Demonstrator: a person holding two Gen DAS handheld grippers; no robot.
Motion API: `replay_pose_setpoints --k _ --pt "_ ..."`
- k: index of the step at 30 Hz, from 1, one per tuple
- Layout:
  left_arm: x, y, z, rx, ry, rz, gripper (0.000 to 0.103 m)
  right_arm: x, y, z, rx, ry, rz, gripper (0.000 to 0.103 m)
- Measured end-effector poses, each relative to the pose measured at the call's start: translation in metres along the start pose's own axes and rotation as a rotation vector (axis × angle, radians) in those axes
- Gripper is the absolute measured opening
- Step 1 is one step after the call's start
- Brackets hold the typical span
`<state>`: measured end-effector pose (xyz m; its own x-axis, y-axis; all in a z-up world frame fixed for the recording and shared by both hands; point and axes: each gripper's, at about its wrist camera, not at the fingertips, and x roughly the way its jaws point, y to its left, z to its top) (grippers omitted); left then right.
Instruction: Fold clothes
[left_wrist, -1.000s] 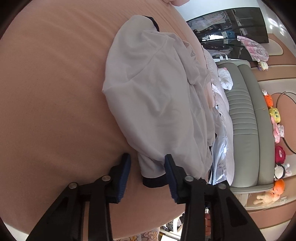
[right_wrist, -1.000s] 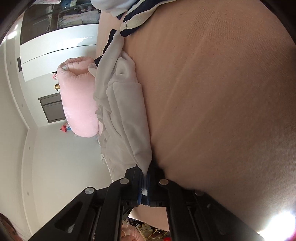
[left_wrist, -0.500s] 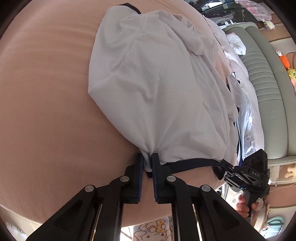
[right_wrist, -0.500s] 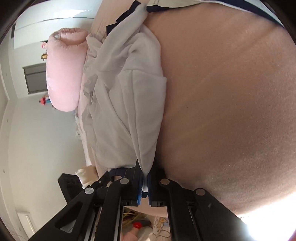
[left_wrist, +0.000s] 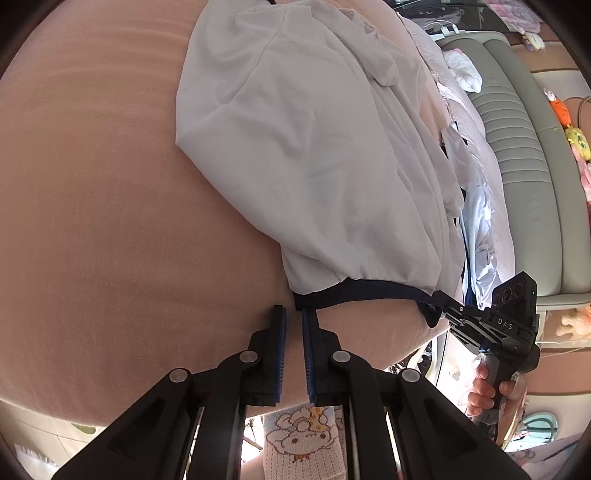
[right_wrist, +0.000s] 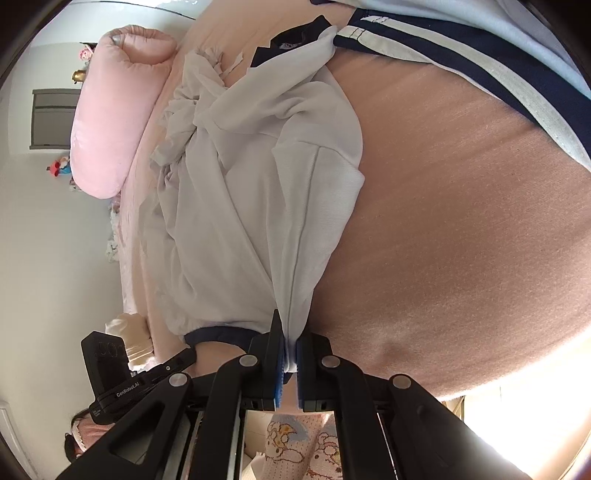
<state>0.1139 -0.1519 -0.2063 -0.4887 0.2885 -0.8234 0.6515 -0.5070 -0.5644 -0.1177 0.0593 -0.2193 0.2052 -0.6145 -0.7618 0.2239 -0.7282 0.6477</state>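
Lengthwise, the white garment (left_wrist: 314, 155) runs away across the bed (left_wrist: 92, 221), navy hem nearest; right gripper (right_wrist: 288, 354) pinches its hem corner, left gripper (left_wrist: 293, 325) stands narrowly parted, empty.

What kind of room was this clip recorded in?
Probably a home bedroom: a pink sheet covers a bed, a rolled pink pillow lies at one end, and a grey padded headboard carries soft toys.

A: Where does the garment (left_wrist: 317, 147) lie?
B: On the bed (left_wrist: 92, 221), its hem at the near edge, between the left gripper (left_wrist: 292, 321) and right gripper (right_wrist: 290, 354).

A: What lies beyond?
B: A bolster (right_wrist: 110, 122) at the bed's far left; a sofa (left_wrist: 524, 155) alongside, right.
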Motion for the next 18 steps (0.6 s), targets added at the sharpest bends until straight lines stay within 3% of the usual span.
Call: replay_pose_setpoints --k 5,7,8,9,10,11,13,18 --pt "-0.01 0.004 -0.006 -0.002 -0.038 -0.029 0.01 -0.005 0.011 -0.002 -0.038 0.006 -0.08 0.01" --pt "-0.015 0.005 -0.006 -0.01 -0.051 -0.024 0.014 -0.01 0.023 -0.001 -0.089 -0.005 -0.151 0.025" --pt "-0.017 0.006 -0.006 -0.014 -0.058 -0.021 0.023 -0.014 0.029 -0.001 -0.12 -0.012 -0.192 0.032" --pt "-0.02 0.007 -0.007 -0.017 -0.065 -0.019 0.041 -0.017 0.035 -0.001 -0.151 -0.019 -0.232 0.044" --pt "-0.022 0.009 -0.005 -0.026 -0.071 -0.025 0.052 -0.02 0.043 0.0 -0.185 -0.028 -0.274 0.053" --pt "-0.028 0.018 -0.01 -0.029 -0.087 -0.048 0.064 -0.024 0.051 0.0 -0.214 -0.039 -0.303 0.055" --pt "-0.036 0.021 -0.009 -0.034 -0.12 -0.083 0.066 -0.03 0.064 0.002 -0.254 -0.06 -0.334 0.055" --pt "-0.038 0.014 -0.002 0.002 -0.128 -0.017 0.066 -0.03 0.086 0.008 -0.317 -0.033 -0.366 0.059"
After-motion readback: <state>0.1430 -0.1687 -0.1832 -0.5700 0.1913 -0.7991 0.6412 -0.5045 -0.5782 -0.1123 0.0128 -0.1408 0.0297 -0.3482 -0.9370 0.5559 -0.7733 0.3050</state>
